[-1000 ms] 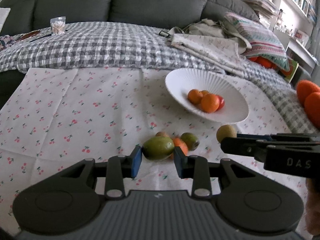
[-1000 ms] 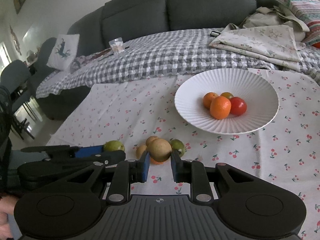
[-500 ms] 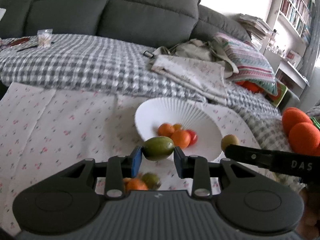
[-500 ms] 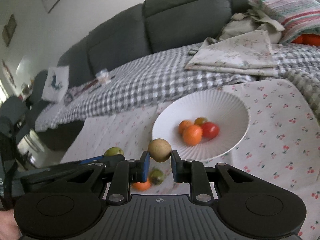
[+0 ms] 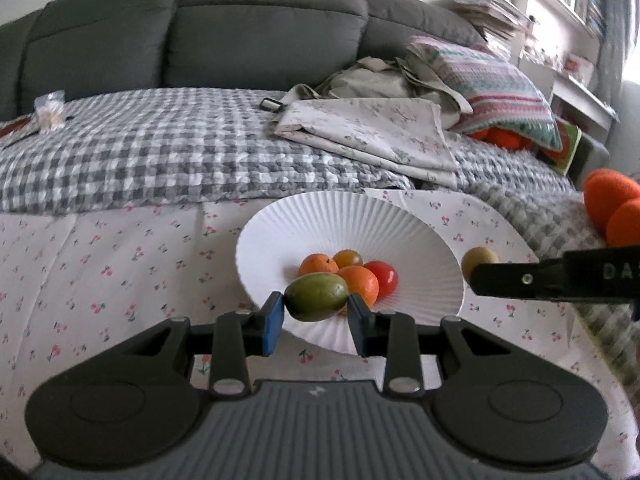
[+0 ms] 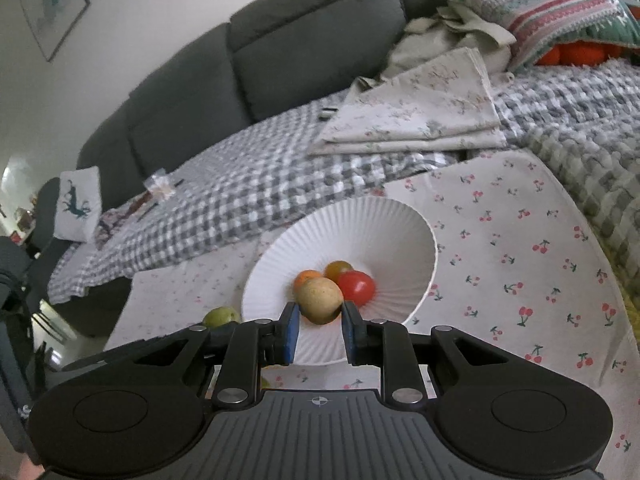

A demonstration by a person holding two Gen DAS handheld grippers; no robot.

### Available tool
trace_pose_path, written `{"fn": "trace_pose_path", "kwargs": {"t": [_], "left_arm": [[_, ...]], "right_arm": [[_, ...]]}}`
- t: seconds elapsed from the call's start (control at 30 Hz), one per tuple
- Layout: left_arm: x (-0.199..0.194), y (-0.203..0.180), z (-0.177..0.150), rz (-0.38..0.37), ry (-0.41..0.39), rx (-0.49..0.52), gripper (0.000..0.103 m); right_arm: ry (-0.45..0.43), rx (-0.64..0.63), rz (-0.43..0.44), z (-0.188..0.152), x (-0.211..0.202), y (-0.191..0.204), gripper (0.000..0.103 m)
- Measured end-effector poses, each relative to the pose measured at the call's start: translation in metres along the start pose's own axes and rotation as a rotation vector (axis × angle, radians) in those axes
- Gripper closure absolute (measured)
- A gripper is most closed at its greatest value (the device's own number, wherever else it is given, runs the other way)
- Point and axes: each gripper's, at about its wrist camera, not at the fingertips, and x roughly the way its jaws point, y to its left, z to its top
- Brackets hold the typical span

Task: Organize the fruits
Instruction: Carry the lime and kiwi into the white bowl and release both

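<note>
Two fruits ride over the white bowl, one in each tool.

The left tool (image 5: 316, 316) squeezes a green fruit (image 5: 317, 297) by its two ends, so it cannot roll out, and holds it up over the near edge of the white bowl (image 5: 304, 216). Orange and red fruits (image 5: 362, 276) sit low in the middle, where the sides keep them together. On the right, the right tool (image 6: 318, 330) pinches a tan fruit (image 6: 320, 300) above the same near edge, likely ready to drop in.
</note>
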Motion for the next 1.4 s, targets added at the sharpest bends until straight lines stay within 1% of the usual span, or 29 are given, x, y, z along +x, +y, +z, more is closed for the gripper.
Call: {"fn": "trace_pose_path", "kwargs": {"t": [0.2, 0.37, 0.6, 0.67, 0.77, 0.83, 0.87, 0.9, 0.93, 1.0, 1.17, 1.23, 1.4], "left_arm": [[0.020, -0.003, -0.001, 0.003, 0.011, 0.049, 0.070], [0.031, -0.002, -0.001, -0.011, 0.023, 0.065, 0.070], [0.045, 0.002, -0.004, -0.009, 0.039, 0.074, 0.069], [0.046, 0.003, -0.005, -0.026, 0.039, 0.076, 0.070], [0.046, 0.001, -0.005, -0.020, 0.037, 0.086, 0.069], [0.046, 0.001, -0.005, -0.027, 0.036, 0.081, 0.062], [0.045, 0.002, -0.005, -0.029, 0.026, 0.079, 0.051], [0.043, 0.002, -0.004, -0.021, 0.017, 0.077, 0.043], [0.041, 0.002, -0.004, -0.013, 0.005, 0.074, 0.042], [0.037, 0.006, -0.001, -0.014, -0.007, 0.054, 0.041], [0.028, 0.026, 0.008, -0.015, -0.029, -0.066, 0.039], [0.025, 0.033, 0.009, -0.006, -0.034, -0.097, 0.039], [0.014, 0.056, 0.012, 0.001, -0.052, -0.202, 0.039]], "right_arm": [[0.034, -0.009, -0.047, -0.002, 0.022, -0.005, 0.081], [0.052, -0.043, -0.076, -0.003, 0.038, -0.005, 0.080], [0.074, -0.085, -0.095, -0.006, 0.054, 0.000, 0.080], [0.080, -0.089, -0.098, -0.007, 0.057, 0.000, 0.080], [0.087, -0.098, -0.102, -0.009, 0.061, 0.002, 0.079], [0.087, -0.097, -0.106, -0.009, 0.063, 0.002, 0.078], [0.086, -0.096, -0.105, -0.009, 0.063, 0.001, 0.077], [0.083, -0.093, -0.104, -0.010, 0.063, 0.001, 0.077], [0.083, -0.090, -0.102, -0.009, 0.063, 0.001, 0.077], [0.077, -0.078, -0.107, -0.009, 0.062, 0.000, 0.074], [0.049, -0.033, -0.109, -0.005, 0.054, -0.005, 0.069], [0.043, -0.021, -0.114, -0.004, 0.051, -0.007, 0.067], [0.021, -0.003, -0.105, -0.001, 0.042, -0.007, 0.065]]}}
